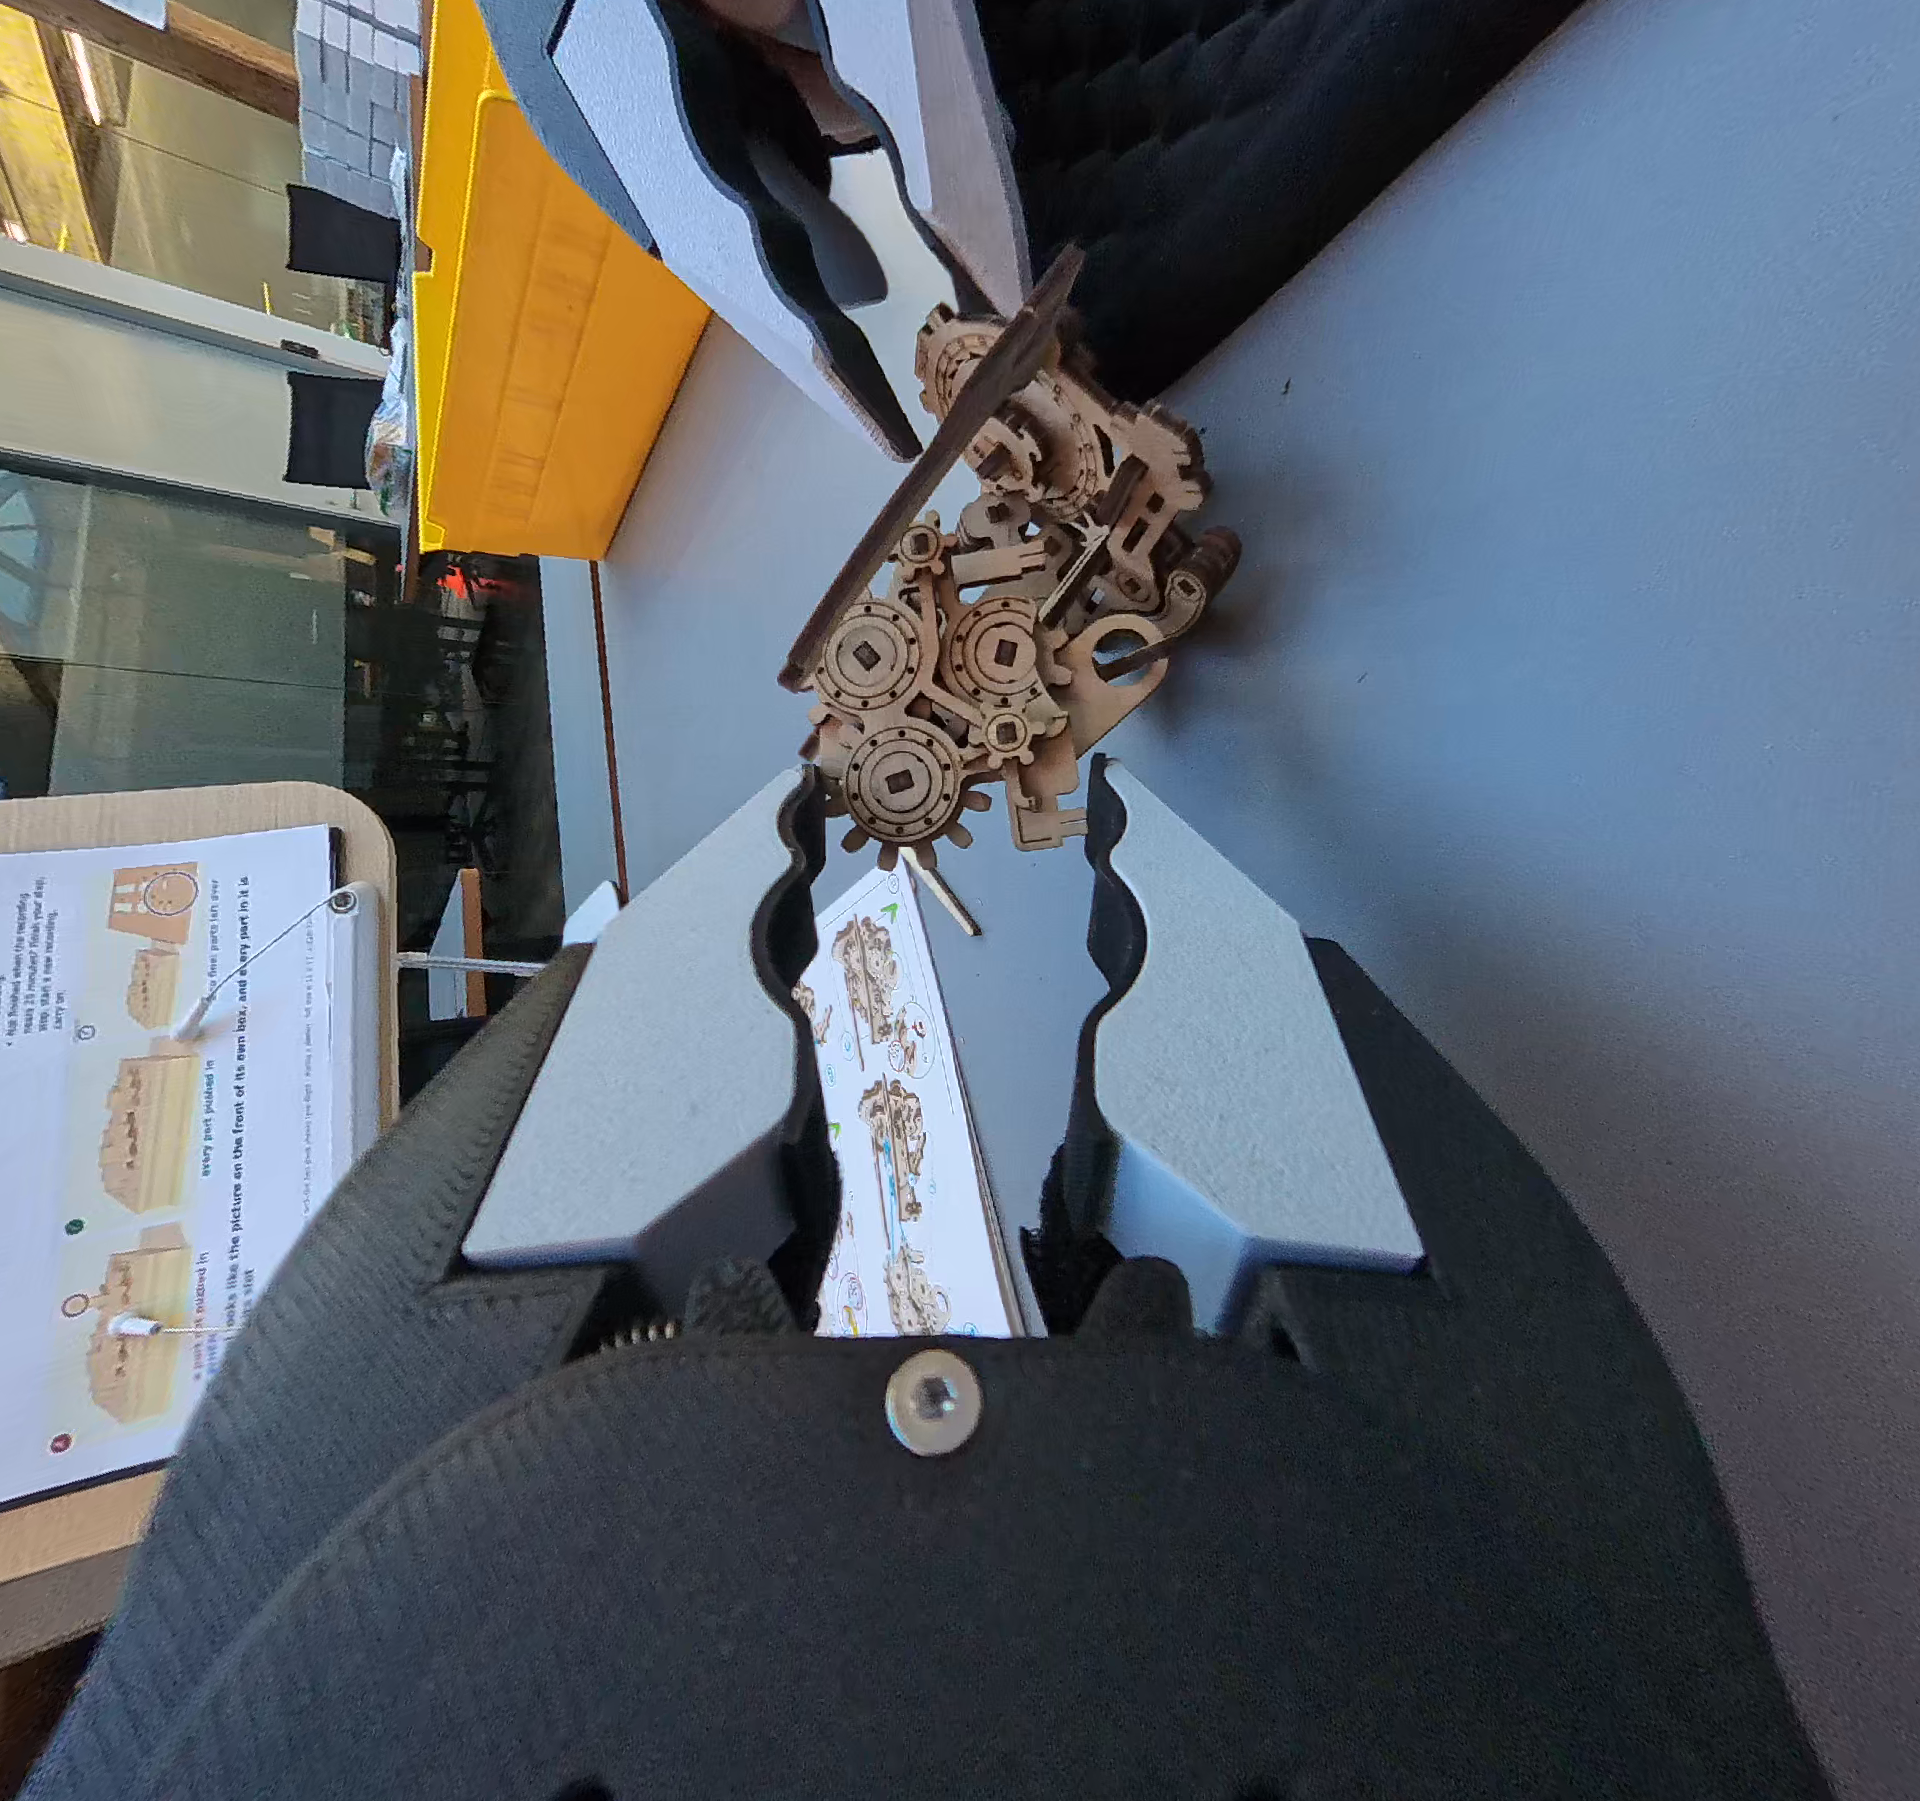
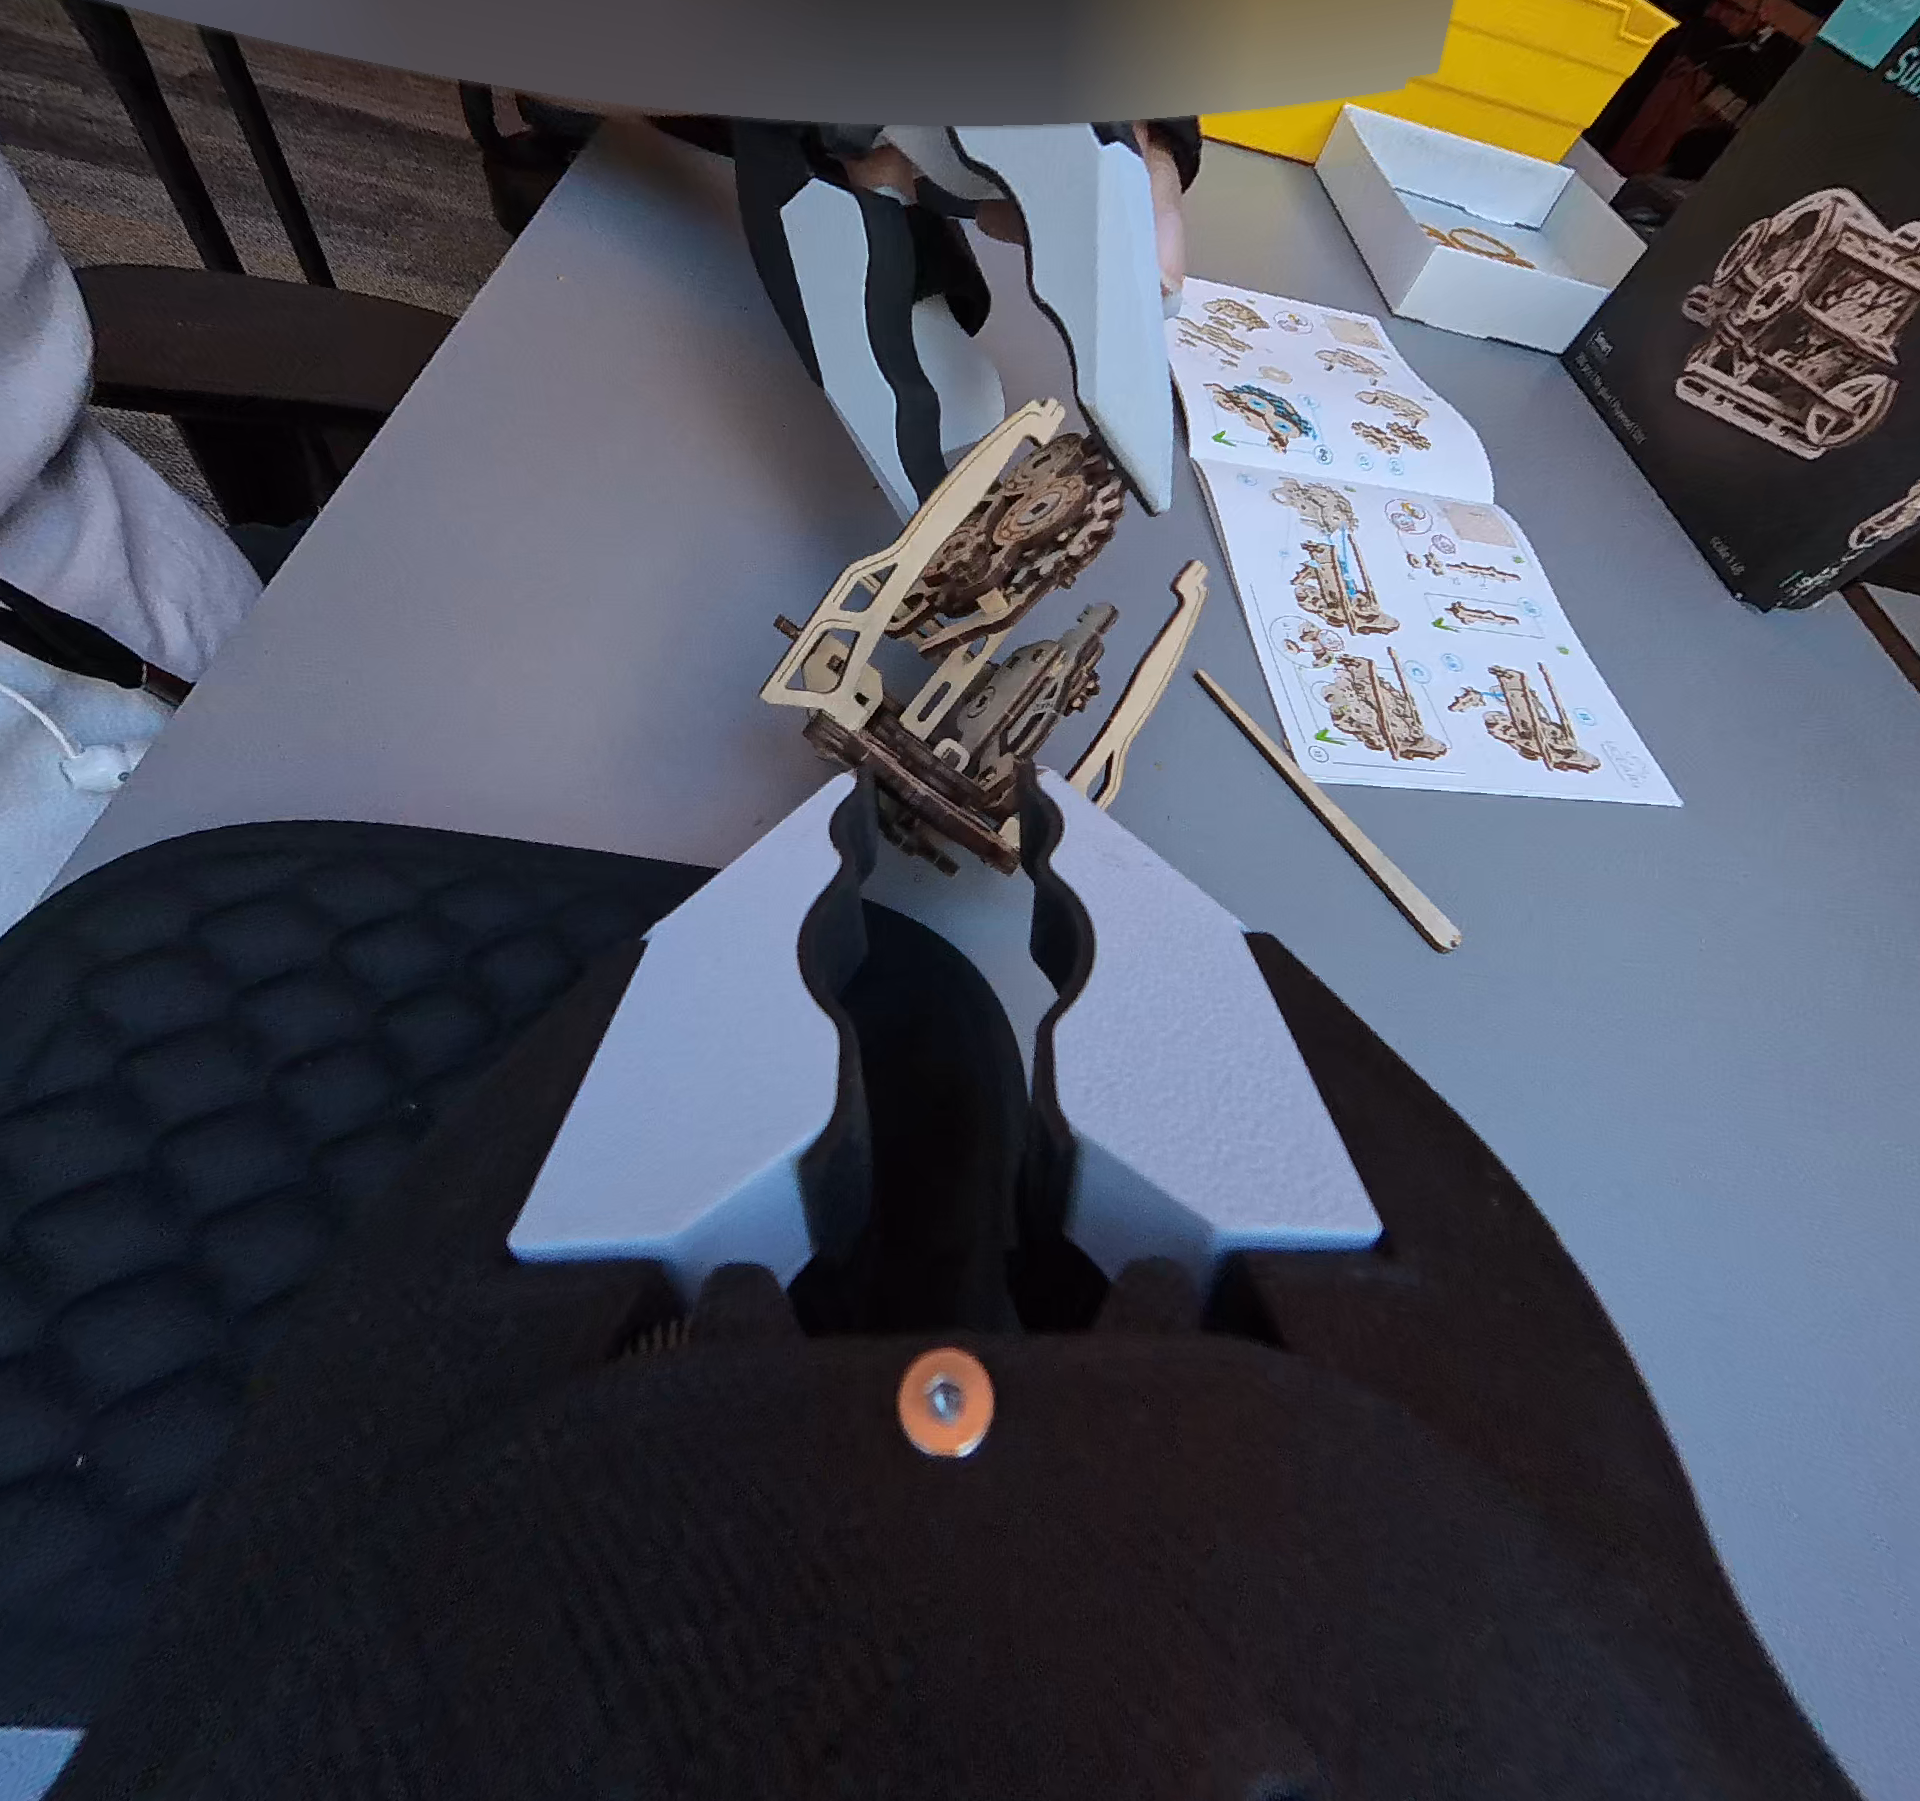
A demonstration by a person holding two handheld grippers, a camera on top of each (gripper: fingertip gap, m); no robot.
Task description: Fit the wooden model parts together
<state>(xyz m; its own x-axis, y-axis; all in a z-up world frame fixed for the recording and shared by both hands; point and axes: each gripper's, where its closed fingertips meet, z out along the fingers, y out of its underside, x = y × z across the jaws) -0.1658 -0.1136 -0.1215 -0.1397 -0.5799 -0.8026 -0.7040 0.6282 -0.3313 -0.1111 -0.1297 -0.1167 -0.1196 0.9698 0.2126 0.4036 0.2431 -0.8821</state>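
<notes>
Model mostly built, gears and side frame on, held tilted over the table between right gripper pinching its base and left gripper with jaws spread at the gears; loose strut and stick unfitted.

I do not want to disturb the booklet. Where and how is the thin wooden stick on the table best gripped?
Grip the thin wooden stick near its end closest to the right wrist camera, from straight above, closing across its narrow width. It lies flat on the table, and that end is farthest from the booklet.
</notes>
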